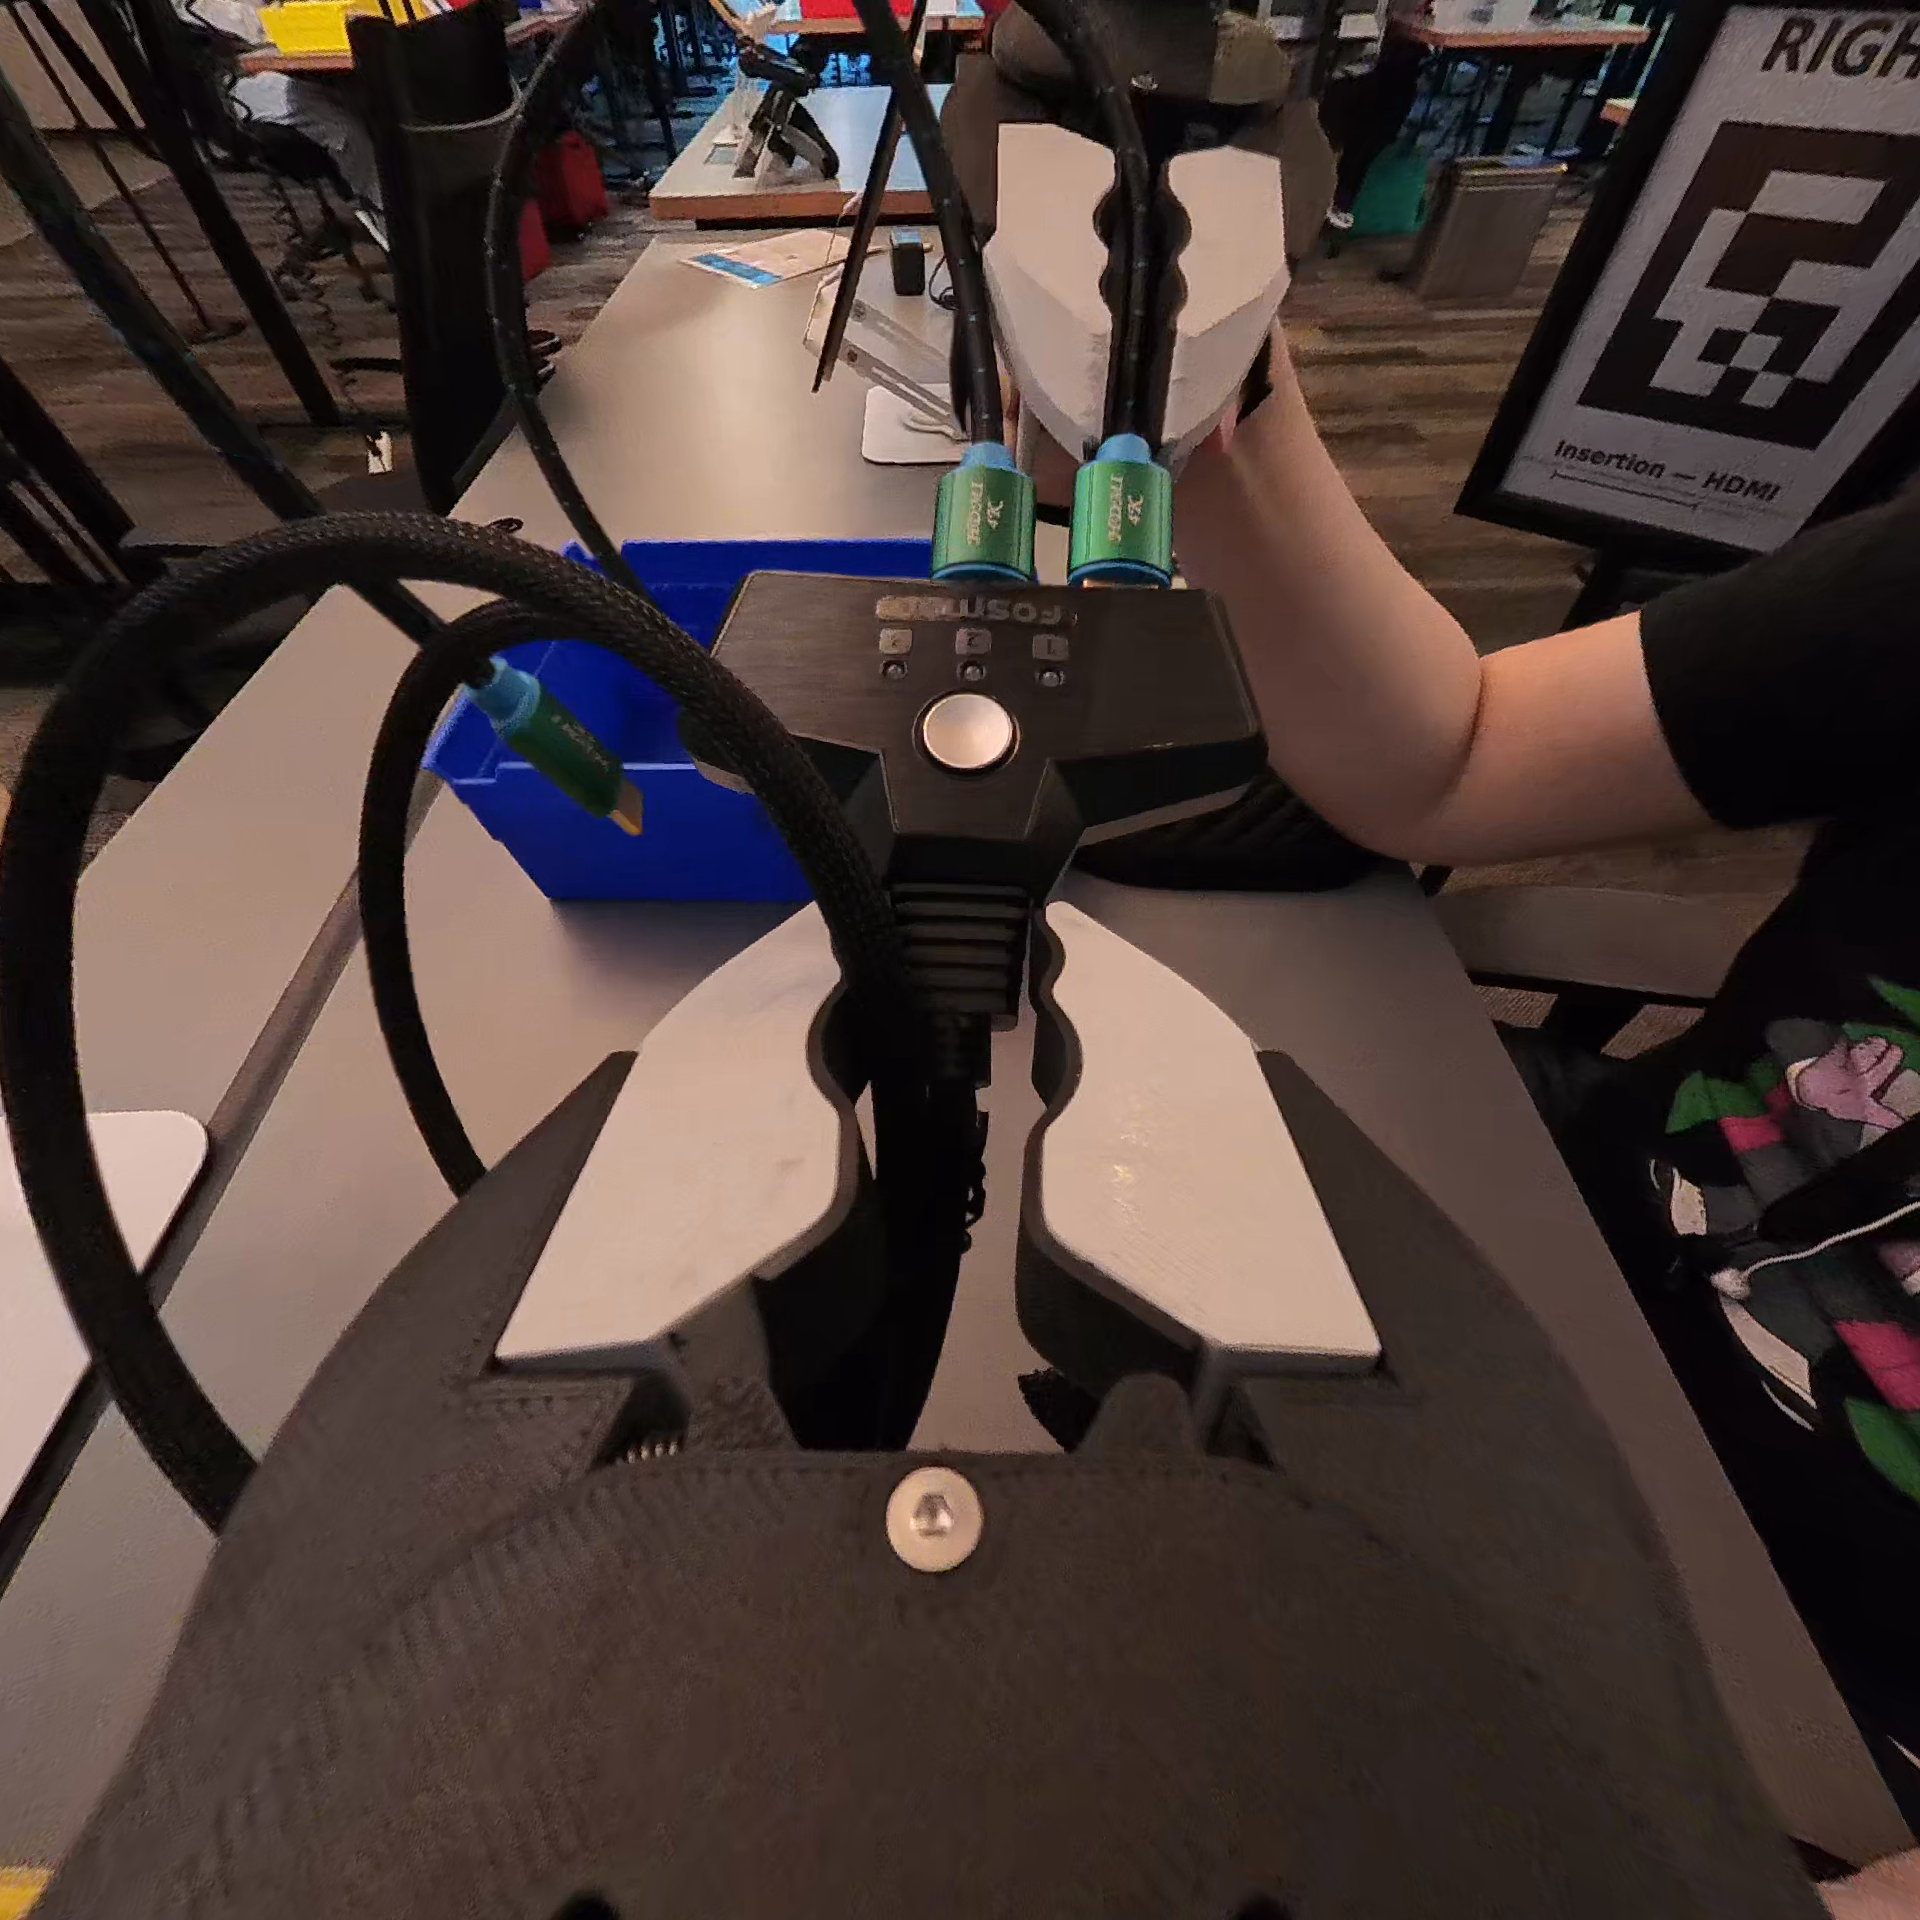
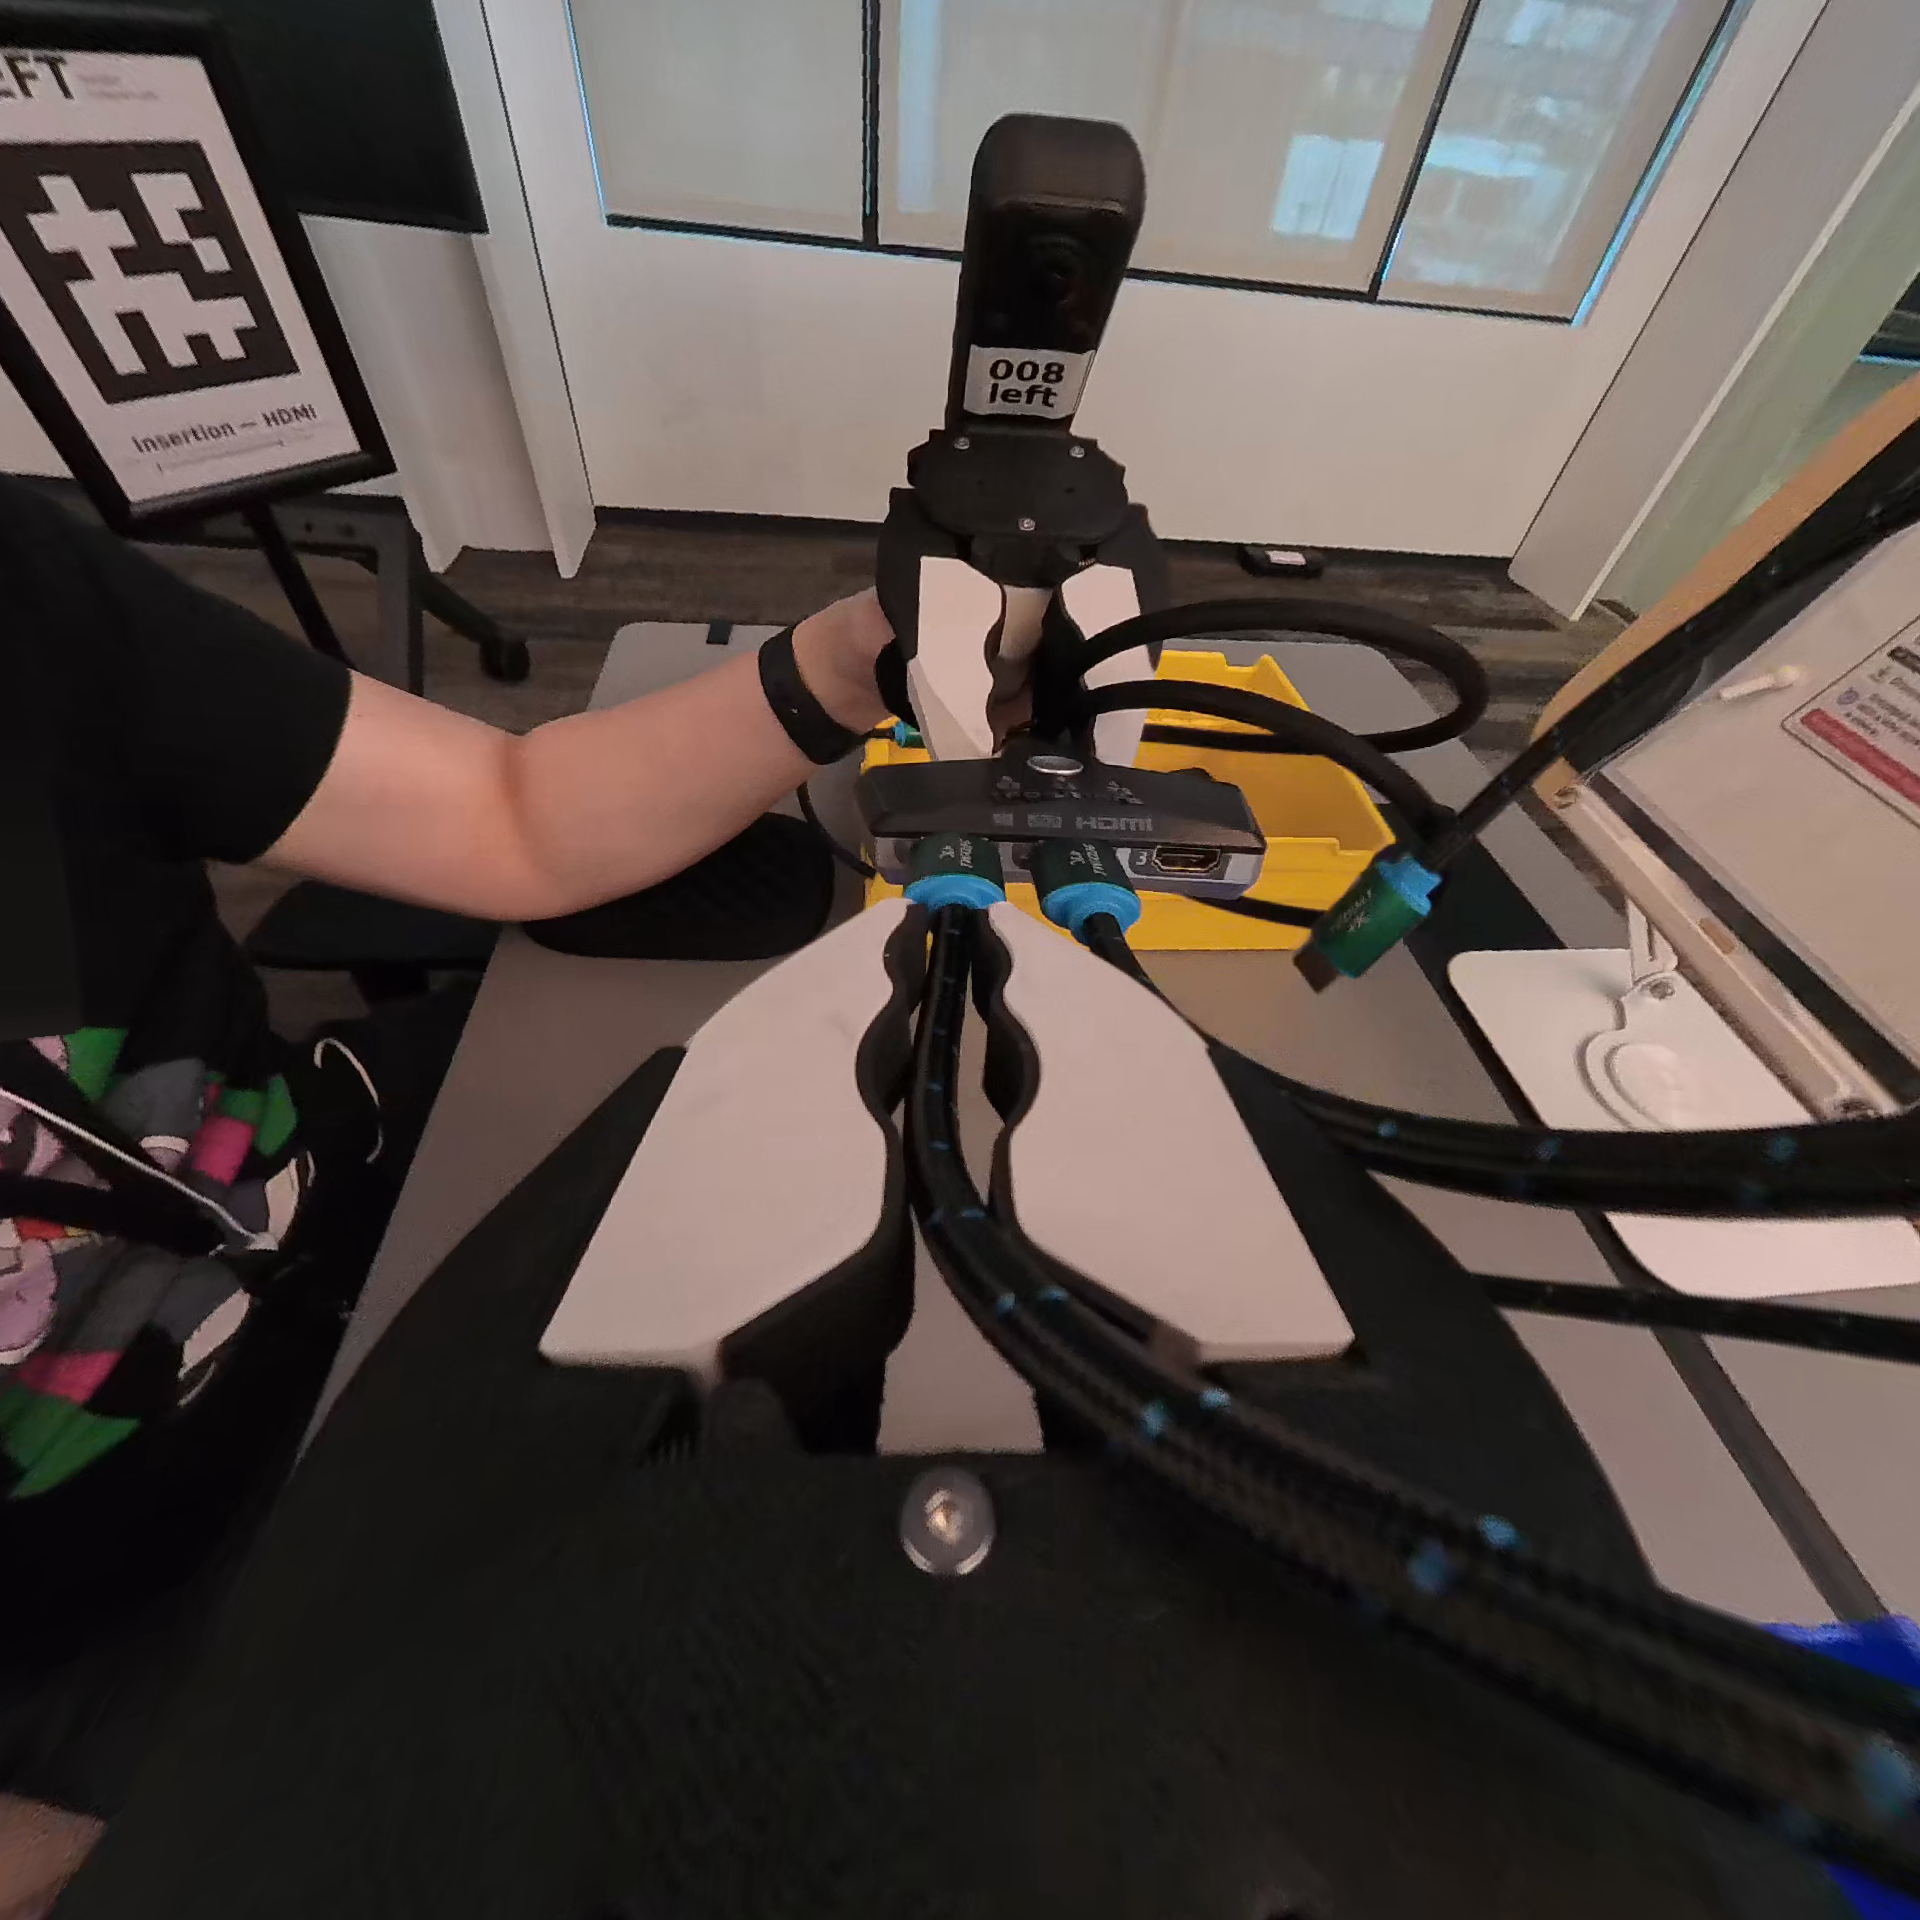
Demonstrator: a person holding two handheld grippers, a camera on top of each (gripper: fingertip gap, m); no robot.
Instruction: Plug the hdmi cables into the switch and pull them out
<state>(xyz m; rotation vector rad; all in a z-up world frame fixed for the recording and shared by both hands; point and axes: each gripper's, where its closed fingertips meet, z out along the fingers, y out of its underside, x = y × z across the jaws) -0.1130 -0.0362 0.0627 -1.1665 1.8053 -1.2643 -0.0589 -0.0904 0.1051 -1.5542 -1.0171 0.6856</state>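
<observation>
A black HDMI switch (image 1: 977,665) is held above the grey table (image 1: 1299,1039). My left gripper (image 1: 945,966) is shut on the ribbed cable boot at the switch's near end. Two green HDMI plugs (image 1: 982,525) (image 1: 1120,520) sit in its far ports. My right gripper (image 2: 945,935) is shut on the braided cable just behind the leftmost plug (image 2: 951,868). The second plug (image 2: 1086,883) sits beside it, and the third port (image 2: 1190,860) is empty. A third green plug (image 2: 1371,920) hangs loose to the right. It also shows in the left wrist view (image 1: 566,753).
A blue bin (image 1: 644,831) sits under the switch on one side and a yellow bin (image 2: 1247,894) on the other. Marker signs (image 1: 1714,312) (image 2: 156,281) stand beside the table. A person's arm (image 1: 1403,707) reaches in. A white stand base (image 2: 1662,1091) lies to the right.
</observation>
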